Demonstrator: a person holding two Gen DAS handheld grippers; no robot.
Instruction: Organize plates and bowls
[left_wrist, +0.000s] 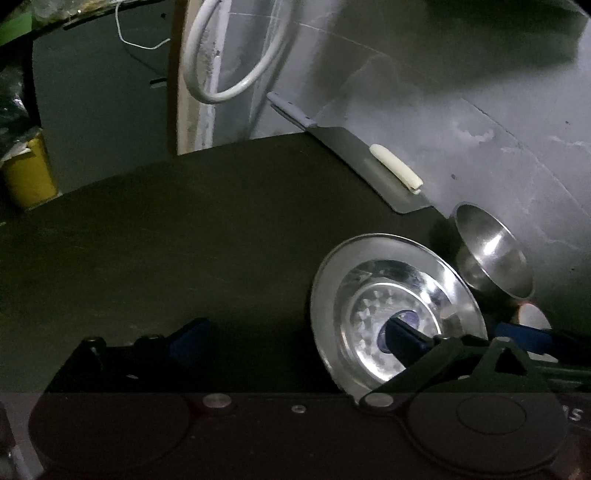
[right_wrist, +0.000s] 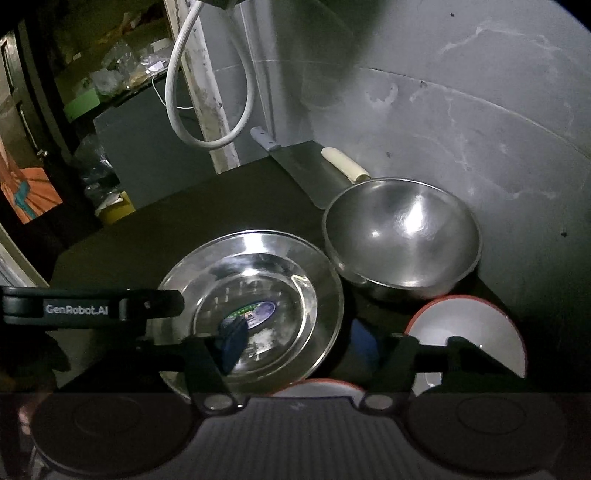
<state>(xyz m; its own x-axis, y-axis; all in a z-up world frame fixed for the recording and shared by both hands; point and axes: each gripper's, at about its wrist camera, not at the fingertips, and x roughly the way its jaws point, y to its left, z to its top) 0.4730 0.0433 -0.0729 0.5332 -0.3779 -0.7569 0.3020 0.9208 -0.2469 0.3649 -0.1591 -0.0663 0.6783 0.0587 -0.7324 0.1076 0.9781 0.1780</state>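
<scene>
Home kitchen, dim. Evidence: dark countertop; steel plate under right gripper left finger; steel bowl ahead-right; red-rimmed white bowl near right finger; cleaver and cream-handled knife beyond, against stained grey wall; cluttered shelf far left.

Two close, downward looks at my dark counter, both centred on the steel plate.

My left wrist camera looks steeply down over my left gripper, with the steel plate low and right of centre. My right wrist camera sits further right, over my right gripper, close above that plate. Both views share the plate, the steel bowl just behind it, the cleaver beyond, and the grey wall.
</scene>
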